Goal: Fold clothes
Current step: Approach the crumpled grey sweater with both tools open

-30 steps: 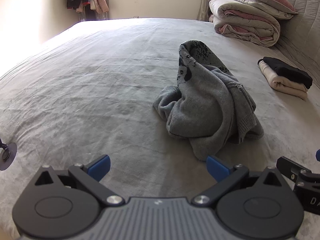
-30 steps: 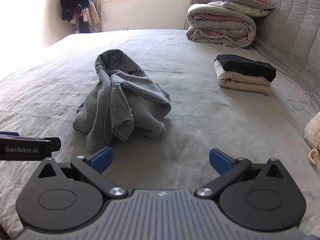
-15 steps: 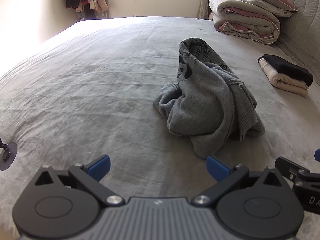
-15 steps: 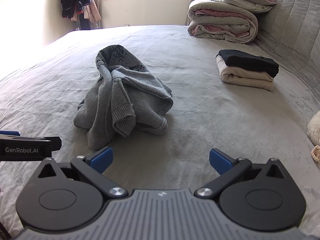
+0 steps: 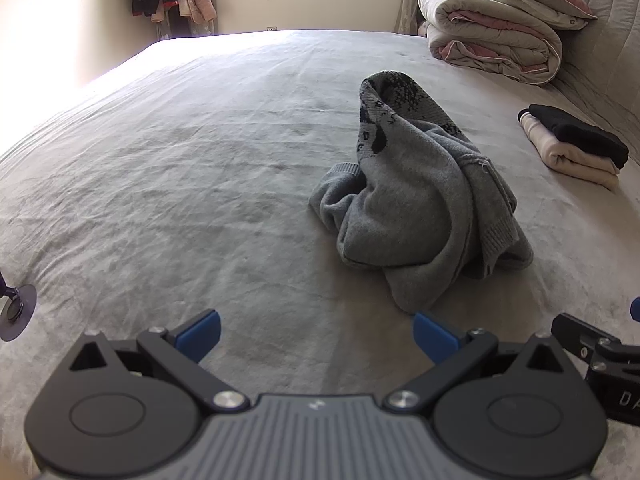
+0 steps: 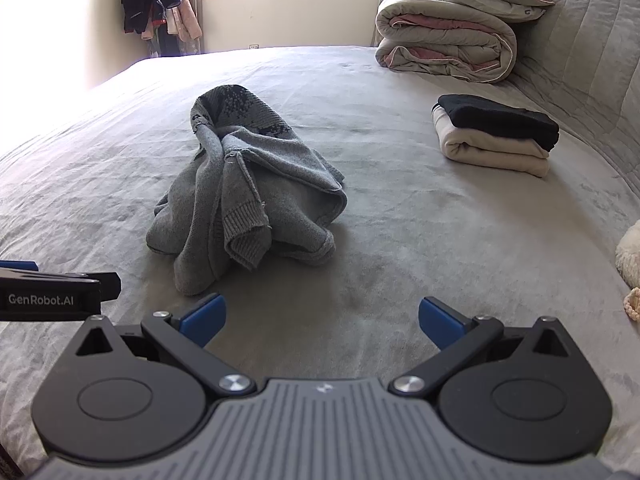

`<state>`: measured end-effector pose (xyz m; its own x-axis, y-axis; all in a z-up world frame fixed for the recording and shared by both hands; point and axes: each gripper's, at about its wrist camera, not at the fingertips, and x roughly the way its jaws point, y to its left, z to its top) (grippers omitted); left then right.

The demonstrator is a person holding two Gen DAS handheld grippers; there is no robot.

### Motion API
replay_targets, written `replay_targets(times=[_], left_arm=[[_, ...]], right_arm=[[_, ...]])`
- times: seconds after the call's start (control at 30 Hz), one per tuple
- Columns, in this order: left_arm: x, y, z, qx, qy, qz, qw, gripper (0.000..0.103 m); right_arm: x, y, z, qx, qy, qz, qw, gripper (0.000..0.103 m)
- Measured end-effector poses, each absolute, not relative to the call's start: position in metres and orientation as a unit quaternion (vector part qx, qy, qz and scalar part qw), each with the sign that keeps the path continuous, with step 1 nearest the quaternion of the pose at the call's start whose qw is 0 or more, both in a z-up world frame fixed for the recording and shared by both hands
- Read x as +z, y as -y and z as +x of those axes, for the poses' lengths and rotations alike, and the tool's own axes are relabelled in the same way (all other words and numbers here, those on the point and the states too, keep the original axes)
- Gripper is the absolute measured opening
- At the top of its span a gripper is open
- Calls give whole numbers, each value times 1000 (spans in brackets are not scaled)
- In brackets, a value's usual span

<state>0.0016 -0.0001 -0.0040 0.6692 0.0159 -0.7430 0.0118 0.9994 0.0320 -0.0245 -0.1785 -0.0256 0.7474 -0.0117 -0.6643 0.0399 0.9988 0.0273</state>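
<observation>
Both tools [image 5: 316,334] [image 6: 322,320], released, have edged toward the crumpled grey sweater [image 6: 248,196]; folded clothes [image 6: 494,134] lie well apart.

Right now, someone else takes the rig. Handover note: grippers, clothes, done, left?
Left gripper: open, empty, low over the bed, just short of the sweater's near edge.
Right gripper: open, empty, same height, beside the left one.
Grey sweater: crumpled in a heap mid-bed, ahead of both grippers, untouched.
Done: a black garment folded and stacked on a folded cream garment, far right near the headboard side.
Left: grab the sweater, spread it flat, fold it, probably add it to the stack.
</observation>
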Motion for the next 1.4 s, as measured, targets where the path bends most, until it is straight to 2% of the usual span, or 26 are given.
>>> replay_targets(times=[1.4], left_arm=[[7,-6,13,8,-419,13,908,103]], right_arm=[[-20,183,-18,-31,-361,29,931,103]])
